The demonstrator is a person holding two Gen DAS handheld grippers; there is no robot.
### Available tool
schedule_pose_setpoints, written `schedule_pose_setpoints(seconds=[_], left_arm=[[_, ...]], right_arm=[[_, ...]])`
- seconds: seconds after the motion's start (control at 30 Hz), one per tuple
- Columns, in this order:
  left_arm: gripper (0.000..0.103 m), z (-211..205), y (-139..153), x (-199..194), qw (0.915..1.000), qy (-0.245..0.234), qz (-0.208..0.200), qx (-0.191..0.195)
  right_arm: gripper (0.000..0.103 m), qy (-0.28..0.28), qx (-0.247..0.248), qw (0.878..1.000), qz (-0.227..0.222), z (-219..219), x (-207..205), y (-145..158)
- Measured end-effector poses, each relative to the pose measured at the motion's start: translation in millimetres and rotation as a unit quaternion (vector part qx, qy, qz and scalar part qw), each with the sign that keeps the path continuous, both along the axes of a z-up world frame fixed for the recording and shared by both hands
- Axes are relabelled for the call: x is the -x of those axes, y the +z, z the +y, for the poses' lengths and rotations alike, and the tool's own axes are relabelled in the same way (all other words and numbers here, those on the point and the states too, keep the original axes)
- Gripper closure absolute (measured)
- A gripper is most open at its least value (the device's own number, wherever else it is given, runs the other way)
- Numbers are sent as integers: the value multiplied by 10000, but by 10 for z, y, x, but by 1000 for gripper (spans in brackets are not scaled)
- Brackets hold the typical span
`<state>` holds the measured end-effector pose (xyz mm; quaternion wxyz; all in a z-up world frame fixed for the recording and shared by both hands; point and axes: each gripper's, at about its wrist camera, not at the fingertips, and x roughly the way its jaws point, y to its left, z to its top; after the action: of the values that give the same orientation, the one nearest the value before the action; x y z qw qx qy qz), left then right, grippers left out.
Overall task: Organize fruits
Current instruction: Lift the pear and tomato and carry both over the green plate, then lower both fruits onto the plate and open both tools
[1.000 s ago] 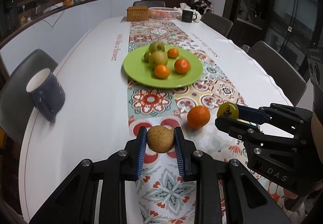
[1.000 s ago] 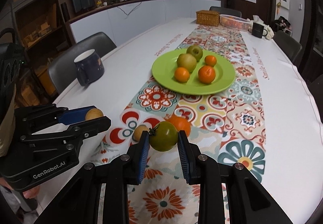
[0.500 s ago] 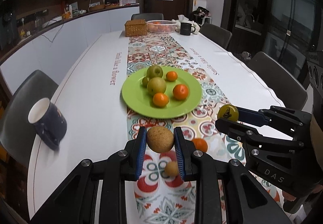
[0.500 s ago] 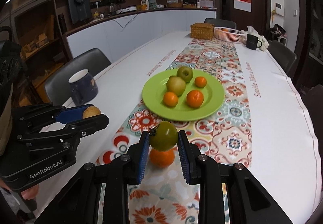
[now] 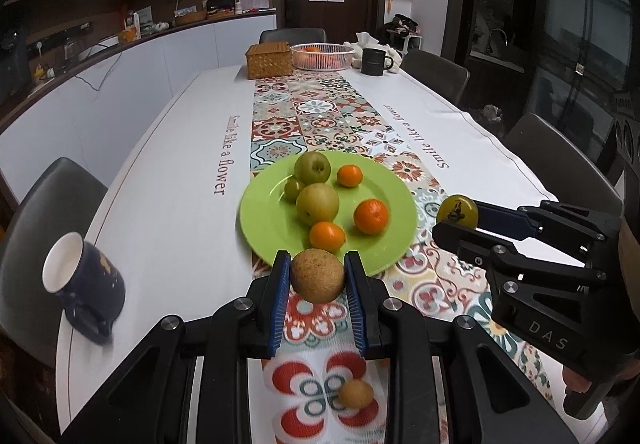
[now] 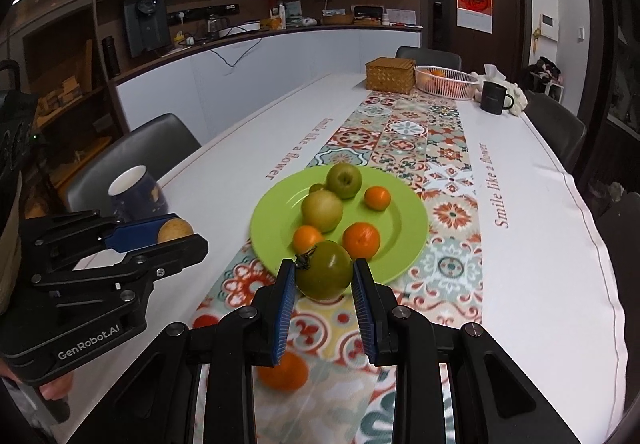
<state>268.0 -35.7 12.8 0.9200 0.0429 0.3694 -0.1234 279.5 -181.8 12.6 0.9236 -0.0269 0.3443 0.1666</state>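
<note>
My left gripper [image 5: 317,280] is shut on a round brown fruit [image 5: 317,281], held in the air just short of the near rim of the green plate [image 5: 264,212]. At its right, my right gripper [image 6: 324,276] is shut on a green tomato [image 6: 325,275], also just short of the plate [image 6: 408,224]. On the plate lie a green apple [image 5: 313,167], a pale pear [image 5: 317,203], a small green fruit and three oranges. A small brown fruit [image 5: 355,395] and an orange [image 6: 283,370] lie on the runner below the grippers.
A dark blue mug [image 5: 82,280] stands at the table's left edge. At the far end are a wicker box [image 5: 269,60], a white basket [image 5: 322,56] and a black mug [image 5: 373,61]. Chairs line both sides of the table.
Both grippers have risen and moved forward with their fruits, from beside the loose orange to the plate's near rim. The orange and small brown fruit now lie beneath them.
</note>
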Motion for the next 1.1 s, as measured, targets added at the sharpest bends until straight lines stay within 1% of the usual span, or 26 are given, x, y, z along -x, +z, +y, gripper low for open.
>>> schedule_pose_setpoints(seconds=[0.23, 0.4, 0.63, 0.93, 1.1], left_arm=[[76, -28, -72, -316, 10000, -11, 54, -76], [76, -33, -182, -546, 9998, -30, 156, -144], [76, -5, -360, -830, 9993, -36, 348, -133], [76, -26, -574, -1014, 9982, -56, 568, -166], [74, -27, -628, -1070, 9974, -42, 703, -151]], right_arm=[[73, -62, 70, 10000, -12, -11, -356, -16], [73, -93, 77, 9999, 79, 0, -615, -95], [73, -68, 134, 9997, 203, 57, -891, -233], [73, -119, 140, 9991, 374, 62, -1098, -425], [73, -150, 141, 9990, 393, 59, -1168, -473]])
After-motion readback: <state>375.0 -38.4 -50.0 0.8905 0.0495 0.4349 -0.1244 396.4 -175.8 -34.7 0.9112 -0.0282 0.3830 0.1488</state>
